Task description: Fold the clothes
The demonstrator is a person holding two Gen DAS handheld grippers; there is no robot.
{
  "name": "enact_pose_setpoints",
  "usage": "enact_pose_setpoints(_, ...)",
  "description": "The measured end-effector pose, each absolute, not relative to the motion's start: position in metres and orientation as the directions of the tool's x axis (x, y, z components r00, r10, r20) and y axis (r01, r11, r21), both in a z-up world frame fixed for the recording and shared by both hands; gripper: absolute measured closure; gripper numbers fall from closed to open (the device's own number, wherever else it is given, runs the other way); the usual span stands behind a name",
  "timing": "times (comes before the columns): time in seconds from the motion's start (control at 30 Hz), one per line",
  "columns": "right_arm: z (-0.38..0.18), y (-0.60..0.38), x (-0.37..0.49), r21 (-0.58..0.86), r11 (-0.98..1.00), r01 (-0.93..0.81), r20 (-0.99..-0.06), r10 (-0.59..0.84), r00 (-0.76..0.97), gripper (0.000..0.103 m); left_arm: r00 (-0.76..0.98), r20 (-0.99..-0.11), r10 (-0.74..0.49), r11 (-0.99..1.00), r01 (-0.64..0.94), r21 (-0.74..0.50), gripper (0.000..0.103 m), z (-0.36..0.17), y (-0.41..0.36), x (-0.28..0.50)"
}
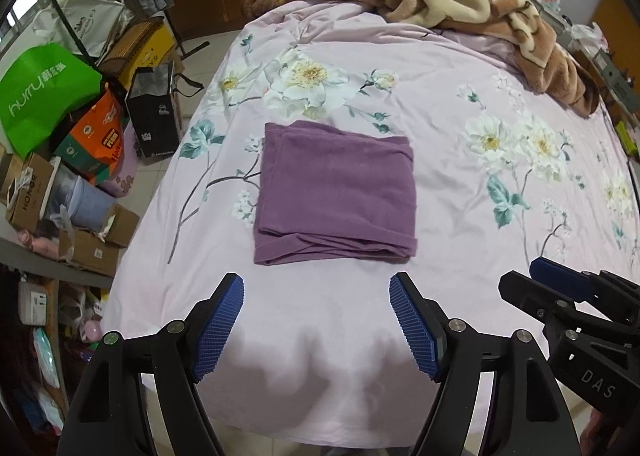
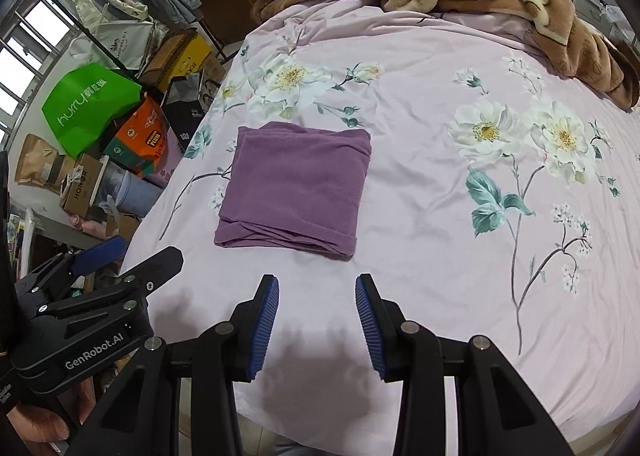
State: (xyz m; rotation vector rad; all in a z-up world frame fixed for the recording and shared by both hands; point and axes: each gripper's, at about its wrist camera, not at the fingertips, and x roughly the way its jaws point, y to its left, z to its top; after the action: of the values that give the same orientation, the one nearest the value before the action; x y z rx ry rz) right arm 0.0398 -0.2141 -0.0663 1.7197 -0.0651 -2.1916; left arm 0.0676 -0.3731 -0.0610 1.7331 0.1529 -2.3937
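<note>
A purple garment lies folded into a neat rectangle on the pink floral bed sheet. Its layered edges face the near side. My left gripper hovers above the sheet just short of the garment's near edge, open, with nothing between its blue pads. My right gripper hangs beside it to the right, also open and empty, near the garment's near right corner. Each gripper shows in the other's view, the right gripper and the left gripper. Neither touches the cloth.
A crumpled brown and cream blanket is heaped at the bed's far end. Left of the bed the floor is crowded with a green bag, an orange bag, a black bag and cardboard boxes.
</note>
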Motion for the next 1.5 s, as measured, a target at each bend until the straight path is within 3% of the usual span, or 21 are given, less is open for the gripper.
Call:
enact_pose_setpoints(0.27,-0.084,-0.238,0.046,0.247,-0.939,0.24,-0.938,-0.294,-0.184,0.062,-0.272,-0.957,-0.102,-0.974,0.221,0.041,0.026,-0.08,-0.395,0.072)
enact_pose_setpoints(0.67,-0.1,-0.252,0.047,0.239,-0.943,0.229,-0.94,-0.284,-0.189,0.062,-0.284,-0.958,-0.039,-0.962,0.27,-0.041,0.026,-0.092,-0.42,0.071)
enact_pose_setpoints(0.83,-0.106,-0.252,0.047,0.237,-0.946,0.22,-0.942,-0.279,-0.185,0.062,-0.282,-0.946,-0.157,-0.968,0.234,0.091,0.026,-0.093,-0.411,0.069)
enact_pose_setpoints(1.5,-0.114,-0.25,0.044,0.226,-0.946,0.231,-0.946,-0.27,-0.18,0.062,-0.258,-0.962,-0.087,-0.965,0.263,0.016,0.026,-0.107,-0.411,0.06)
